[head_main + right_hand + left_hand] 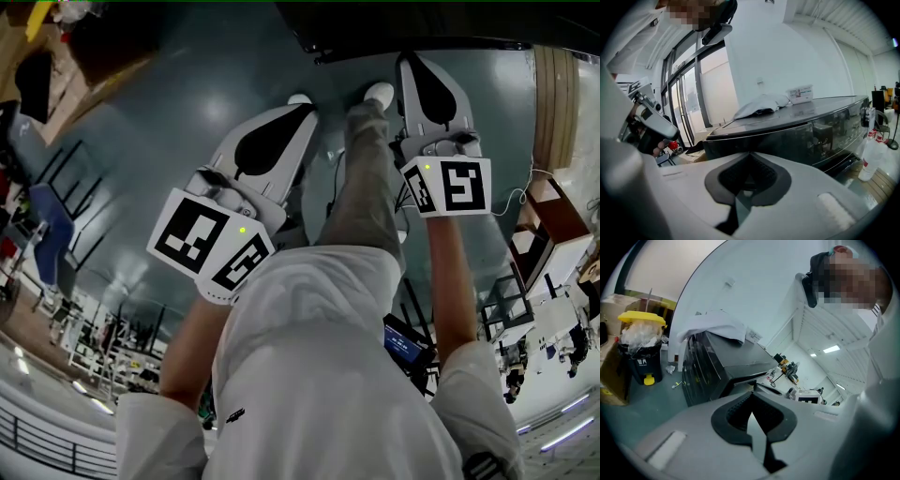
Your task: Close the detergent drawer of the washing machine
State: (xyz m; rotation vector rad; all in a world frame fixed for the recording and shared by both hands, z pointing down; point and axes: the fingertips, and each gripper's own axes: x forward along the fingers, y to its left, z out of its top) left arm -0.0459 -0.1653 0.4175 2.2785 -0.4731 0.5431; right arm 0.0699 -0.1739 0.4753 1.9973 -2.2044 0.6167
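- Pointing away from the person, the left gripper (302, 114) sits left of centre in the head view. Its jaws are pressed together with nothing between them.
- The right gripper (411, 64) lies upper right of centre, its jaws likewise closed and holding nothing.
- Between the two grippers a trouser leg (370, 187) runs up to a white shoe (378, 93) on the grey-green floor (187, 94).
- The washing machine (717, 366), dark and glossy, fills the middle of the left gripper view. It also spans the centre and right of the right gripper view, apart from both sets of jaws.
- A white cloth (761, 106) lies on the machine's top, with a small white box (799, 93) just beside it.
- The detergent drawer cannot be made out in any view.
- A yellow-lidded bin (641, 341) stands at the left edge of the left gripper view.
- A clear bottle (869, 159) stands at the lower right of the right gripper view.
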